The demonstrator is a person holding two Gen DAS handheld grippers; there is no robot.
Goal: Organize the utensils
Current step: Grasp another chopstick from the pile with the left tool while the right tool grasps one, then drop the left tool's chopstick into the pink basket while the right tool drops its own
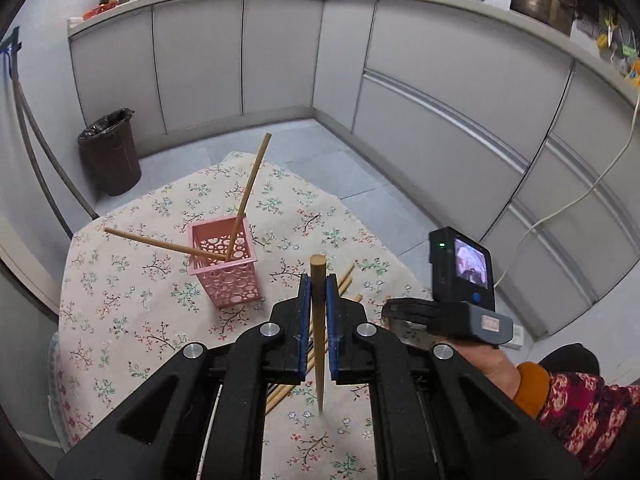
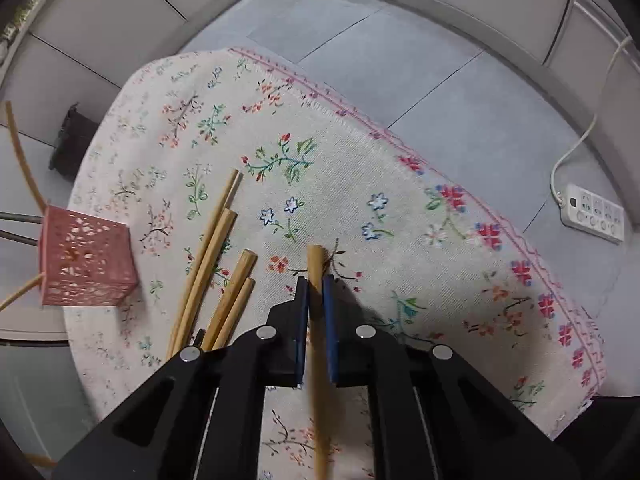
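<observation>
My left tongs (image 1: 319,292) are clenched on one chopstick (image 1: 319,320), held near its thick end so the thin tip hangs down clear of the cloth; I judge that makes it easy to drop point-first into the pink basket (image 1: 224,264). My right tongs (image 2: 316,292) are clamped on another chopstick (image 2: 317,320), pads tight on both sides, thick end poking out past the tips. I cannot tell whether it is off the cloth yet.

The basket stands on the flowered tablecloth (image 1: 120,300), ahead and to the left of my left tongs. Two chopsticks (image 1: 250,196) already lean out of it, one tilted up and away, one slanting low to the left. I reckon those splayed sticks are the main obstacle, since they cross the opening.

The loose pile (image 2: 212,264) lies between the basket and my right tongs, fanned flat on the cloth. In the left view the right hand (image 1: 492,364) sits just right of the left tongs, close enough to bump.

Beyond the basket, on the floor, a dark bin (image 1: 110,152) stands by the cabinets (image 1: 280,60)
</observation>
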